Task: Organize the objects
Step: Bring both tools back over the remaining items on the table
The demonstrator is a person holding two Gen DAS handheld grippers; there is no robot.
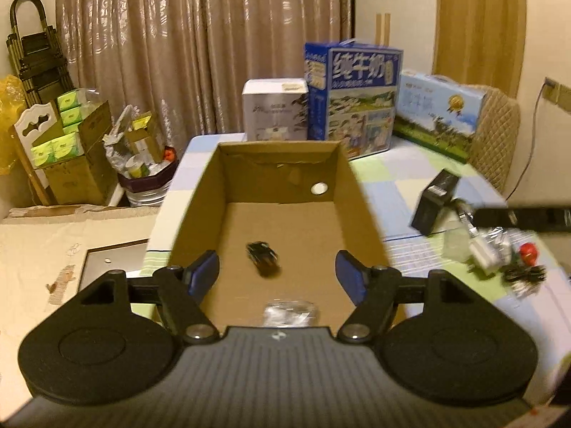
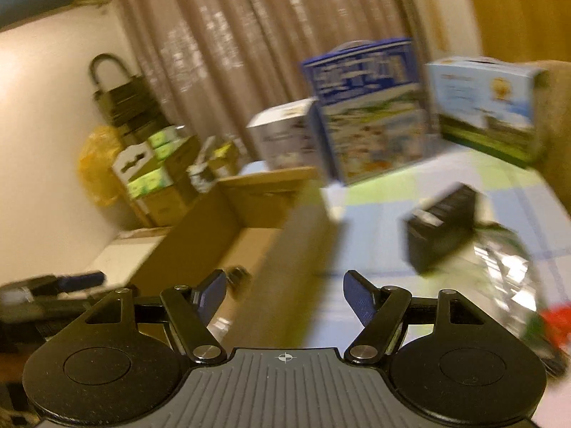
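At frame centre of the left wrist view, the left gripper (image 1: 277, 274) hangs over the box (image 1: 360, 199) with jaws spread and empty; a toy car (image 1: 263, 259) lies on the box floor between the fingers, a crinkled packet (image 1: 291, 313) lower down. The car's long axis runs from upper left to lower right; which end is the front is blurred. At lower centre of the right wrist view, the right gripper (image 2: 284, 297) is also spread and empty, above the box's right wall. That view is smeared, so a hasty reach toward the black case (image 2: 440, 228) and clutter (image 2: 506, 267) at right risks knocking them off the table (image 2: 378, 192).
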